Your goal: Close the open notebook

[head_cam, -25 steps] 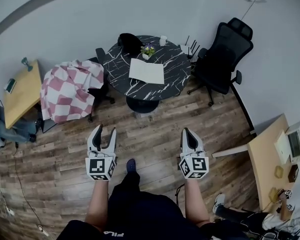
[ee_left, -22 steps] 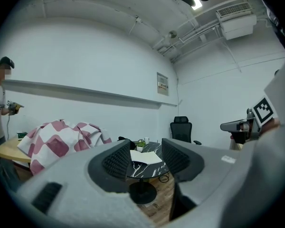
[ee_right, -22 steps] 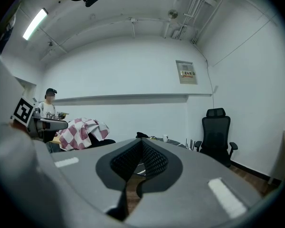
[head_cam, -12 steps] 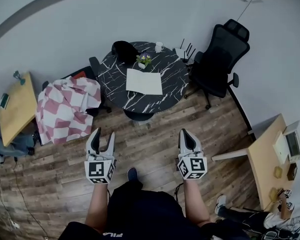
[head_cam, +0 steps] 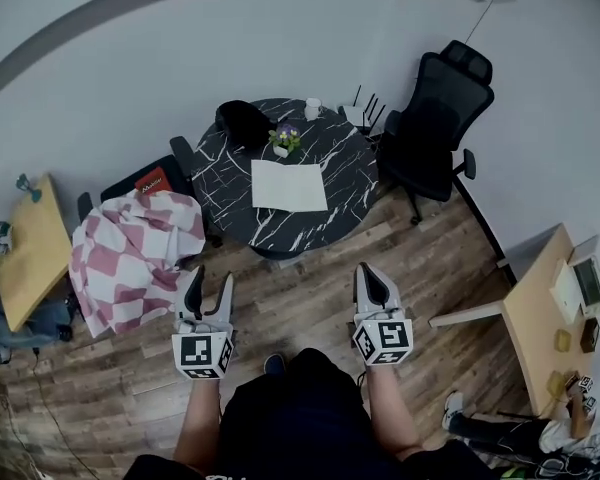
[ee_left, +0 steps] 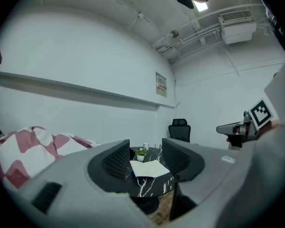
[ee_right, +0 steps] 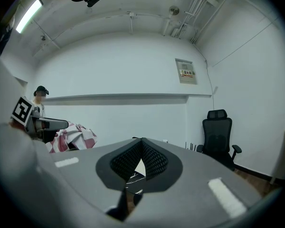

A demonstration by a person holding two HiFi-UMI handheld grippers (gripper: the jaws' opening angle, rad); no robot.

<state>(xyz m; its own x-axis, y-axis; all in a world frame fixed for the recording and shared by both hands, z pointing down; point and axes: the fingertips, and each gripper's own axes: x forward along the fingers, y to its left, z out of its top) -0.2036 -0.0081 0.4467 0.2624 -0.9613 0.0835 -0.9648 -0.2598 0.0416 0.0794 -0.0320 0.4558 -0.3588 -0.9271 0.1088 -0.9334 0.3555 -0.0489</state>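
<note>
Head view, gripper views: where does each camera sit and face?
Head view: on the person's head, facing steeply down at the floor, table and open notebook; shows both forearms, left gripper, right gripper.
Left gripper view: on the left gripper, facing along its open jaws at the notebook; right gripper at right edge.
Right gripper view: on the right gripper, facing along its shut jaws toward the wall; left gripper at left edge.
Shared: both gripper views show the office chair and checked cloth.
</note>
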